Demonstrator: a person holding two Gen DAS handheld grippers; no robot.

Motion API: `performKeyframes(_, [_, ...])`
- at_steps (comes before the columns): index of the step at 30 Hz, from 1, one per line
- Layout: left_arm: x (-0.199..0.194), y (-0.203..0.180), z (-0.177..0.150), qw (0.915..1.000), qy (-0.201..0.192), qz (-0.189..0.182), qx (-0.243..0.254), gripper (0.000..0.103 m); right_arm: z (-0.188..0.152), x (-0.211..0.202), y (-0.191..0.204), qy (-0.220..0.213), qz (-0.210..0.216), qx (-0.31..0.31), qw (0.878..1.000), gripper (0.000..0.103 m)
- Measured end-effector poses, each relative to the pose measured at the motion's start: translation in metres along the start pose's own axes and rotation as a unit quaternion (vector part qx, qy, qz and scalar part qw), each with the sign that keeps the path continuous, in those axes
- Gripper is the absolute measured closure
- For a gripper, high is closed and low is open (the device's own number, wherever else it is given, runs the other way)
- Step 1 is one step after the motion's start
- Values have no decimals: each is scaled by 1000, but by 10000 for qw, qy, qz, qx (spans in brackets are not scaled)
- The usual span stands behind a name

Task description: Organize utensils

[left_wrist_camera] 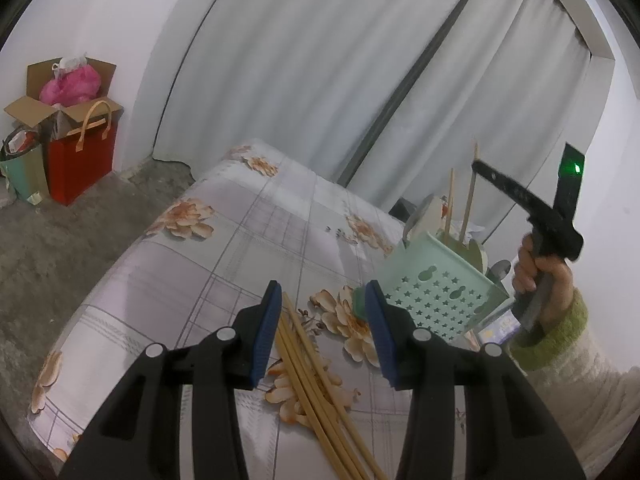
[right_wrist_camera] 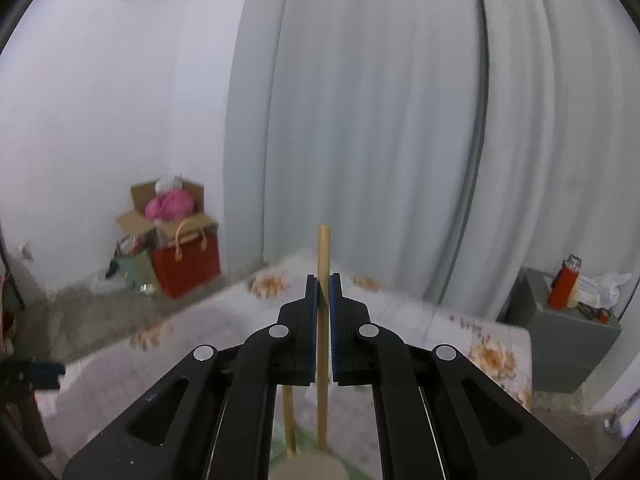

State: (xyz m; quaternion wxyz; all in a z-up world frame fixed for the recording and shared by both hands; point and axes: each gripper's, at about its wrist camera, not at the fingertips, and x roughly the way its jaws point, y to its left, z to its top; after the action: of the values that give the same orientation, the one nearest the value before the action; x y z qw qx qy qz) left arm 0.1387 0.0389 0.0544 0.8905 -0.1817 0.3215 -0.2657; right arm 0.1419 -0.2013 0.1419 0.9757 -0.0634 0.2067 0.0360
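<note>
Between the blue pads of the right gripper (right_wrist_camera: 323,284) there's a single pale wooden chopstick (right_wrist_camera: 323,256), clamped tight and standing pretty much upright, with its lower end heading down toward the mint-green plastic utensil caddy with star-shaped cutouts (left_wrist_camera: 436,292). From the right wrist view you can see a second stick (right_wrist_camera: 289,420) already down there next to it, and the left view shows a couple of them poking out of the caddy's top, plus what looks like spoons. The left gripper (left_wrist_camera: 322,328) is half open and holding nothing, just hovering over the loose bundle of wooden chopsticks (left_wrist_camera: 316,392) that's lying on the floral-print tablecloth (left_wrist_camera: 224,240) right under its fingers. The caddy sits just past the left gripper's right finger, close to the table's edge on that side. What worries me: the caddy looks light and tall, so if the chopstick catches the rim or a divider on the way down, it could tip or slide off. Letting go too early might also let the stick bounce out. Nothing visibly steadies the caddy, and I can't tell which compartment the stick is over.
</note>
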Motion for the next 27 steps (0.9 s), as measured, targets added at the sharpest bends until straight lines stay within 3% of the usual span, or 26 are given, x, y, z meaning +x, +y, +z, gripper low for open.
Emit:
performKeyframes(9, [3, 1, -2, 9999, 77, -34, -55, 61, -37, -4, -8, 1067, -36, 124, 9942, 97])
performKeyframes(17, [3, -1, -4, 9999, 116, -19, -60, 60, -43, -18, -3, 1144, 144, 250, 9930, 66])
performKeyframes(20, [3, -3, -4, 9999, 122, -22, -41, 59, -45, -15, 9, 1213, 187, 1, 9924, 55])
performKeyframes(27, [1, -6, -5, 9999, 133, -10, 3, 58, -57, 2, 26, 1595, -331, -594, 9849, 54])
